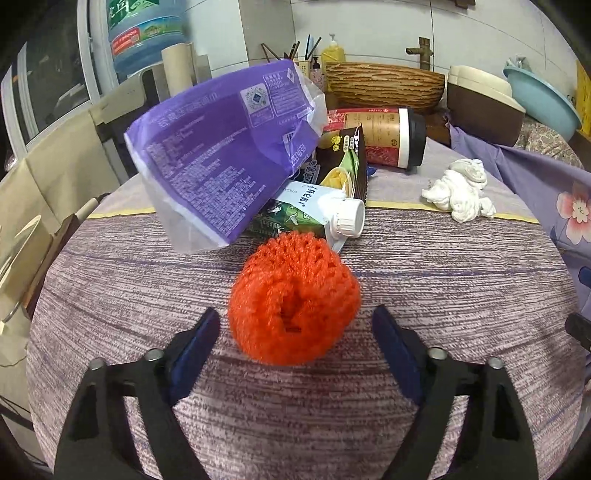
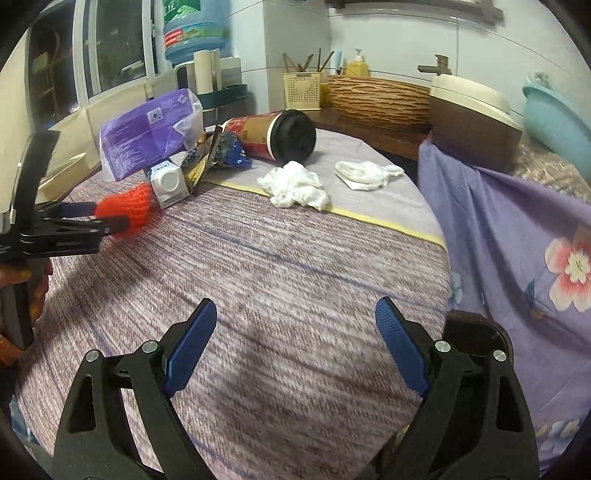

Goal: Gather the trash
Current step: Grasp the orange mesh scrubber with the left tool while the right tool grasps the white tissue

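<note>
An orange foam fruit net lies on the striped tablecloth, between the tips of my open left gripper, whose jaws stand apart on either side of it. The right wrist view shows the net at the left gripper's tips. Behind it lie a purple plastic bag, a green milk carton, a dark snack wrapper, a red paper cup with black lid and a crumpled white tissue. My right gripper is open and empty over the cloth.
A second tissue lies near the cup. A purple floral cloth hangs at the right. Behind the table are a woven basket, a brown-and-cream box, a teal basin and a water jug.
</note>
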A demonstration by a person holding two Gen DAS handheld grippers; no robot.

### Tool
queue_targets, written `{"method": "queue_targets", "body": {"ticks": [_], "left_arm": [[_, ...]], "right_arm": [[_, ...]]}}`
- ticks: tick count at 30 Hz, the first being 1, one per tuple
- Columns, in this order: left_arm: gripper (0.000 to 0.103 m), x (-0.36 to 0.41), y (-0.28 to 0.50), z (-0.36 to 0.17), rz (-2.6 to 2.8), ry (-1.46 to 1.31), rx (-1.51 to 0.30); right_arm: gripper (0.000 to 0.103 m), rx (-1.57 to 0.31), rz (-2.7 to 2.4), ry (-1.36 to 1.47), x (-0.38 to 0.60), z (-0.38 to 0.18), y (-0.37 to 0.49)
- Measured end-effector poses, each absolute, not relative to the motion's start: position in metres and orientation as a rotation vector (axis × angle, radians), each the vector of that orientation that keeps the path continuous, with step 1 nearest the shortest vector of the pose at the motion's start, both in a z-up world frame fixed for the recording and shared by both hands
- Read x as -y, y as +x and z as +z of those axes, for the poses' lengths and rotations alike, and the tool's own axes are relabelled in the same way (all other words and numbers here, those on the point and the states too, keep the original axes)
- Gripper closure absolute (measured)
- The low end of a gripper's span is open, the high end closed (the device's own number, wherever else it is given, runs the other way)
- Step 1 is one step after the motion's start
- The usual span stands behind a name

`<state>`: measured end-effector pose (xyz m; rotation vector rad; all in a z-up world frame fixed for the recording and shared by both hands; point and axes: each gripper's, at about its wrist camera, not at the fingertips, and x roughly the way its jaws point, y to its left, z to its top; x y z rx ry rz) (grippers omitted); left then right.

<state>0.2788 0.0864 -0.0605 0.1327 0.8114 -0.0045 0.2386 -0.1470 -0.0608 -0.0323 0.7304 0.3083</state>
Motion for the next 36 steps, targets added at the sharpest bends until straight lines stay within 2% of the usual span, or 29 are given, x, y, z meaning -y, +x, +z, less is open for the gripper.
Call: {"method": "queue_targets", "body": {"ticks": [1,3,6,11,25,28,29,30,31,33,36], "left_arm": [[0.041,-0.087,0.282,-0.062,-0.008,0.127,-0.824],[0.060,-0.091,0.284,-0.065,-0.012,0.102,-0.834],[0.073,-0.098,0.278,-0.063,-0.012,0.067,-0.814],[0.077,-0.109,0.262,-0.056,-0.025,0.018,-0.778],[0.077,-0.120,0.244,-0.046,-0.042,-0.066,-0.692],[0.077,-0.121,0.246,-0.048,-0.046,-0.075,-0.698],[0.077,-0.122,0.246,-0.048,-0.047,-0.076,-0.698],[0.077,-0.122,0.245,-0.048,-0.049,-0.077,-0.696],[0.077,-0.122,0.245,-0.048,-0.051,-0.077,-0.695],[0.077,-0.122,0.245,-0.047,-0.050,-0.075,-0.694],[0.077,-0.121,0.245,-0.047,-0.046,-0.067,-0.696]], "right_arm": [[0.016,-0.736,0.314,-0.037,0.144,-0.060,0.245],[0.016,-0.745,0.327,-0.040,0.139,-0.059,0.255],[0.016,-0.754,0.342,-0.059,0.129,-0.058,0.274],[0.016,-0.755,0.339,-0.107,0.114,-0.057,0.312],[0.018,-0.835,0.309,-0.202,0.081,-0.076,0.410],[0.037,-0.842,0.324,-0.204,0.077,-0.078,0.419],[0.048,-0.841,0.318,-0.208,0.076,-0.077,0.420],[0.054,-0.841,0.316,-0.208,0.076,-0.077,0.421],[0.056,-0.840,0.315,-0.205,0.077,-0.076,0.421],[0.066,-0.835,0.322,-0.184,0.080,-0.075,0.417],[0.070,-0.828,0.336,-0.169,0.083,-0.073,0.405]]}}
